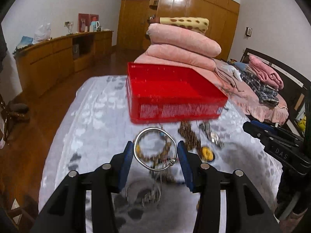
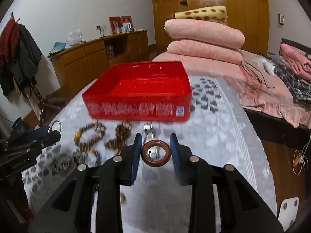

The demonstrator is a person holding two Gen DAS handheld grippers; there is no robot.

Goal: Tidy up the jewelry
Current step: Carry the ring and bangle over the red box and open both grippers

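Observation:
A red plastic tray (image 1: 175, 93) stands on the grey patterned cloth; it also shows in the right wrist view (image 2: 140, 91). My left gripper (image 1: 155, 151) is shut on a silver bangle (image 1: 153, 134) and holds it above the cloth, short of the tray. My right gripper (image 2: 155, 153) is shut on a brown wooden ring (image 2: 155, 162), also in front of the tray. Loose jewelry lies between grippers and tray: bead bracelets (image 2: 90, 134), a dark bead strand (image 2: 120, 136), a metal watch (image 2: 148, 131), a yellow piece (image 1: 207, 153).
Folded pink quilts (image 1: 180, 44) are stacked behind the tray. Clothes lie on the bed (image 1: 262, 85) at right. A wooden sideboard (image 1: 58, 58) and a wardrobe (image 1: 175, 9) line the far walls. The right gripper body (image 1: 278, 145) appears in the left wrist view.

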